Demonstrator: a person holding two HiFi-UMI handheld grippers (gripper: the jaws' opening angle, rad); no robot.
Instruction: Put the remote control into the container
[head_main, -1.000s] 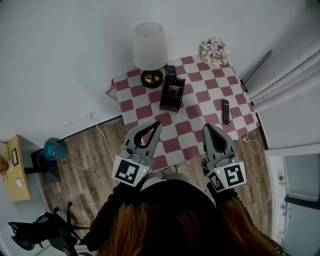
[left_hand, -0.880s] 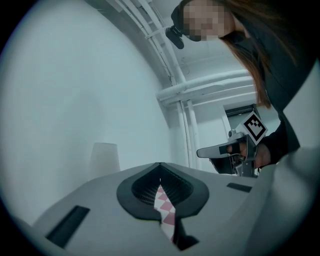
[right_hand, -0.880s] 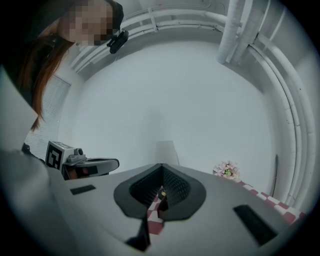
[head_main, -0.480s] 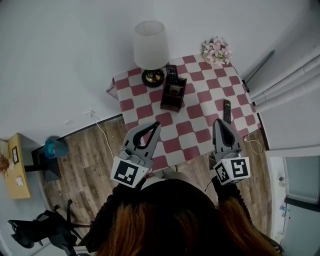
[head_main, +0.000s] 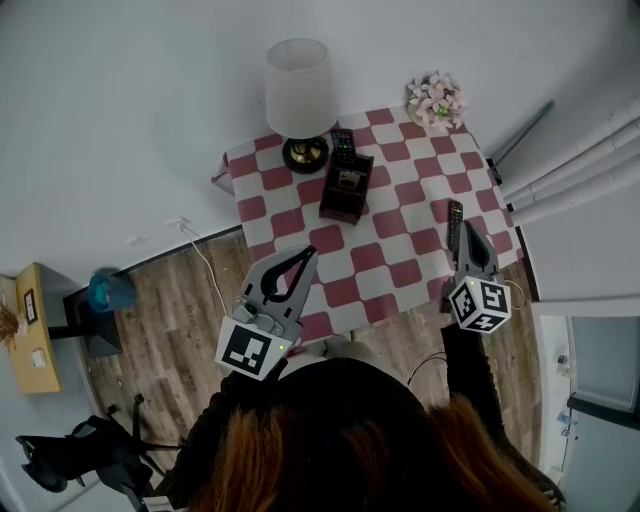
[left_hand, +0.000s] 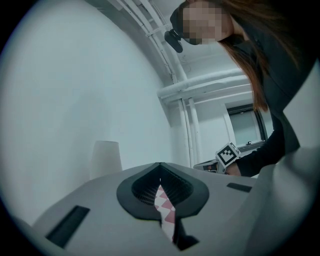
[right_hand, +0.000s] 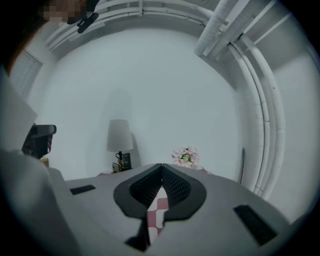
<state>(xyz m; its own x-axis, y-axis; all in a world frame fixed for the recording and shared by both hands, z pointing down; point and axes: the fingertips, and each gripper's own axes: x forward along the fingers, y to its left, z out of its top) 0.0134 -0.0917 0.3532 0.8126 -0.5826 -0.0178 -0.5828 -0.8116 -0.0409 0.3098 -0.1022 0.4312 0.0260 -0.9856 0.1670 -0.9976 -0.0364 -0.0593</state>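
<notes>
Checkered table (head_main: 400, 262): right gripper (head_main: 468, 232) extended beside remote control (head_main: 454, 212), fingers (right_hand: 176, 188) together.

White wall (head_main: 120, 100), wood-plank floor (head_main: 180, 330) — perhaps laminate, white pipes (head_main: 580, 160)

The container (head_main: 345, 192) hides the lower part of the far remote (head_main: 341, 143) beside the lamp (head_main: 300, 90)

The near half of the table (head_main: 385, 275) lies bare, open to reach from its near edge. At the far side the lamp (head_main: 300, 95) stands just left of the container (head_main: 345, 188), crowding that flank. Flowers (head_main: 435, 100) fill the far right corner. Right of the container the cloth is open.
</notes>
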